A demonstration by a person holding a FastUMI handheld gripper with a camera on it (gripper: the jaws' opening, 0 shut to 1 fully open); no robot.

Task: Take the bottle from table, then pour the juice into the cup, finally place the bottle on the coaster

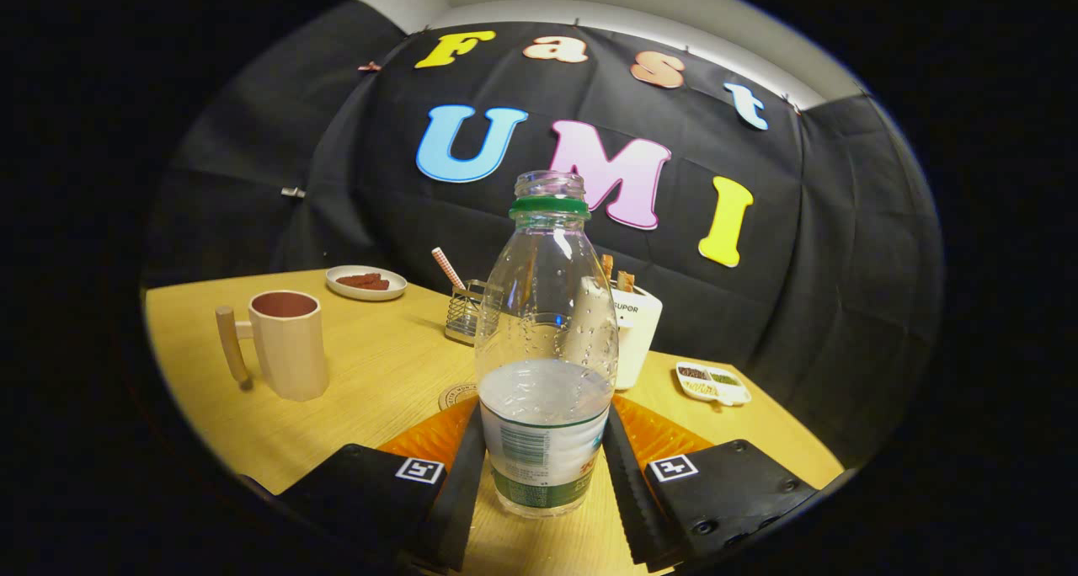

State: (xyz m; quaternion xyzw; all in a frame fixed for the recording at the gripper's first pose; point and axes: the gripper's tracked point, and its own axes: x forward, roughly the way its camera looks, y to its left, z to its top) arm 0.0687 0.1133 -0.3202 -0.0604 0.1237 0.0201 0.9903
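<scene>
Gripping bottle [543, 391], fingers [465, 475] pressing both sides; cup [286, 344] well apart.

Clear bottle [543, 340] with green neck ring and green-and-white label, cloudy whitish juice, beige cup [286, 344] with dark reddish inside, pale wood-grain table [379, 365], white plate [366, 282] far left, red-and-white checked straw [447, 268]

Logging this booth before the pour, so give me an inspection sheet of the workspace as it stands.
Surface: wooden table, dry as far as visible.
Job's things: bottle upright, uncapped, partly filled, between the fingers; cup beyond them; coaster partly hidden behind the bottle.
Clutter: small plate, wire holder, white container, divided dish.
Grippers: hand-held gripper fingers close around the bottle's base; contact cannot be told.
Cables: nothing seen.
Surroundings: black cloth wall.
</scene>
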